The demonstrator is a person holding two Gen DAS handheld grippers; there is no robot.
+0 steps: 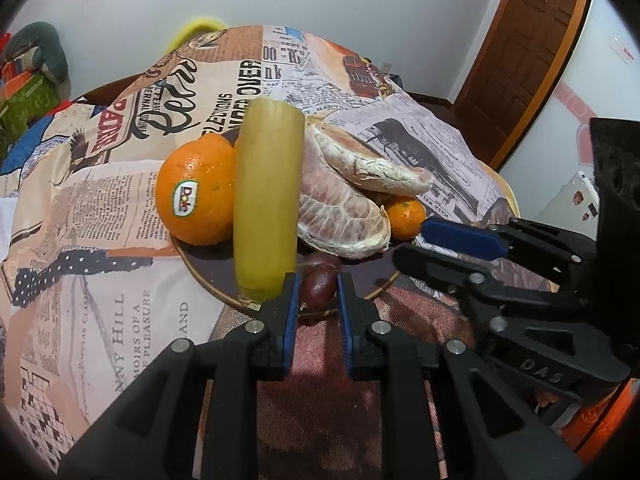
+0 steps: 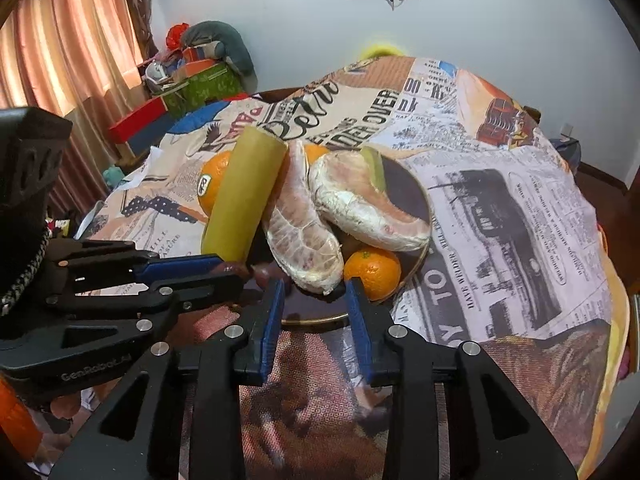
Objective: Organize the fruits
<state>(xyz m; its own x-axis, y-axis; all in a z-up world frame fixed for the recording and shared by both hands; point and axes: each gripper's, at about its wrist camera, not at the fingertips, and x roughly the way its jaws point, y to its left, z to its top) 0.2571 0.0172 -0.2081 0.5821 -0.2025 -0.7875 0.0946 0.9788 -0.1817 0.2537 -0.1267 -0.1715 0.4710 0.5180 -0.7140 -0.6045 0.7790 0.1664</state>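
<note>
Fruit's piled on the dark plate mid-worktop: orange, pomelo wedges, mandarin. Left tongs sit narrowly parted around a grape, right tongs gape empty.

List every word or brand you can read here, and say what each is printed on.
"Dole": sticker on the large orange.
"GenRoboLAI", last letters unsure: left gripper body, right wrist view.
"DAS": right gripper arm, left wrist view.
"HAVE WELDER": tablecloth.
"NY HILL", "OF PLEASURE": tablecloth, near left.
"OVER": tablecloth, far side.
Newspaper fine print: too small to read.
</note>
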